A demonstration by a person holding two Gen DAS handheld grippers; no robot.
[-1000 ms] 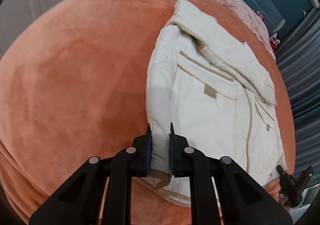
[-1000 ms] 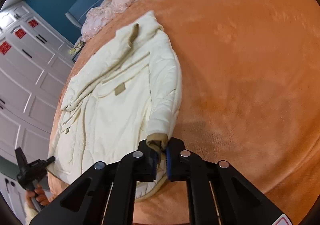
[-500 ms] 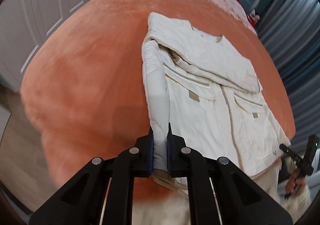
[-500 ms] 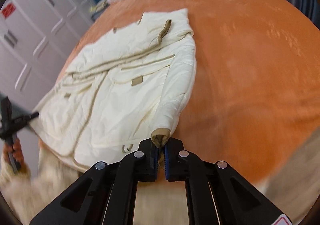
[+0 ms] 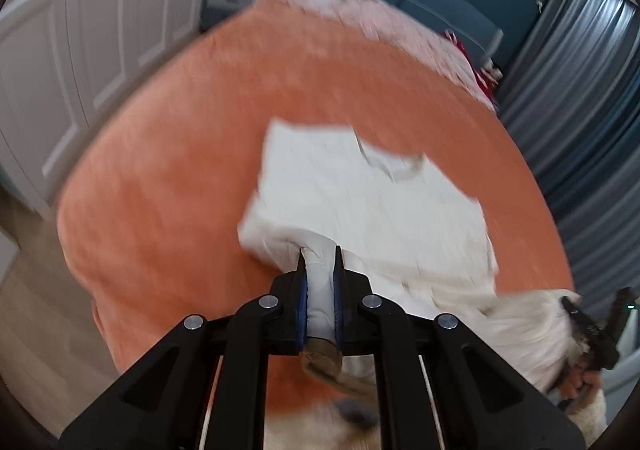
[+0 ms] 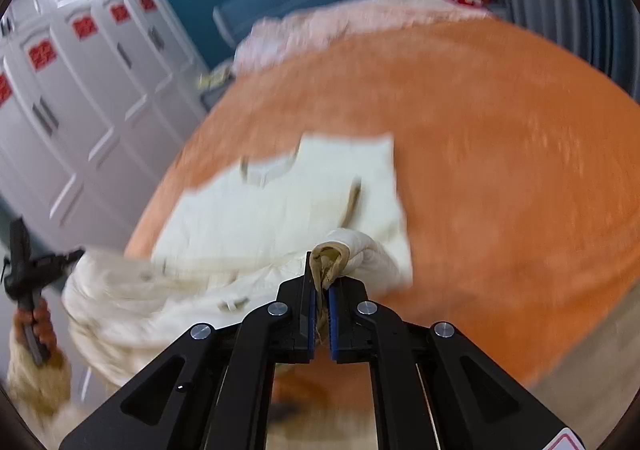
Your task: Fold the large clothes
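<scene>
Moved: both grippers rose, lifting jacket [image 5: 372, 201] hem off orange bedspread [image 5: 180, 153].
L gripper [image 5: 319, 270]: clamped on sleeve.
R gripper [image 6: 320, 282]: clamped on cuff.
Writing: none legible; frames blurred.

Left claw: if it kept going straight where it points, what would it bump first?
Probably the cream jacket it already pinches, spread on the orange blanket just ahead of the left claw.

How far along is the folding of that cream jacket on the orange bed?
Early to midway. The cream jacket lies spread on the orange bed, its far part flat. In hand: the left gripper is shut on one sleeve and the right gripper on the other's tan cuff, with the near part lifted. Left: laying that part over and finishing a compact fold; none shows yet.
</scene>
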